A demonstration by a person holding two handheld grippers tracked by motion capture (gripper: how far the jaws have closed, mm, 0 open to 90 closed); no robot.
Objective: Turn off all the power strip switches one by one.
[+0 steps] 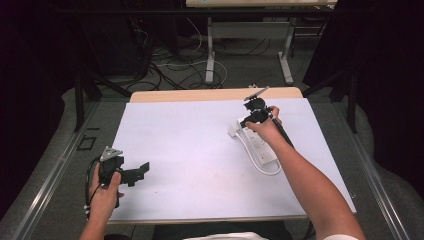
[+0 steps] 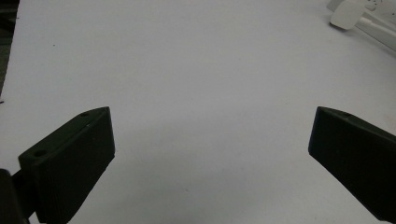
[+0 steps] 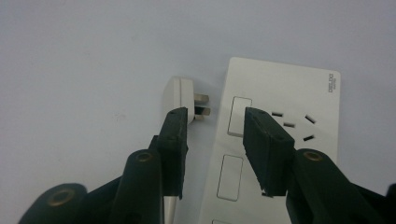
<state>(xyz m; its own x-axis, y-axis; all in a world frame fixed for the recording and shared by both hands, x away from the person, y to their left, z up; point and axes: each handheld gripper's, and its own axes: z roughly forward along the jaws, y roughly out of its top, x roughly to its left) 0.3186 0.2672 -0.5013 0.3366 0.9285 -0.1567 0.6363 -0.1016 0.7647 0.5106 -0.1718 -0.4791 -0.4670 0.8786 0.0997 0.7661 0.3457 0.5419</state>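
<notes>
A white power strip [image 1: 260, 145] lies on the right half of the white table [image 1: 190, 140], with its white cable [image 1: 265, 167] looping at the near end. A white plug [image 3: 180, 95] lies on its side just left of the strip [image 3: 289, 93], prongs pointing at it and apart from it. My right gripper [image 3: 215, 121] hovers above the gap between plug and strip, open, with no pad pressing on anything. In the high view it [image 1: 248, 121] points down over the strip's far end. My left gripper [image 1: 144, 169] rests low at the table's near left, open and empty [image 2: 210, 154].
The left gripper view catches the plug [image 2: 345, 13] and strip [image 2: 380, 28] far off at its top right. Beyond the table's far wooden edge [image 1: 215, 94] stand a desk frame [image 1: 210, 55] and floor cables.
</notes>
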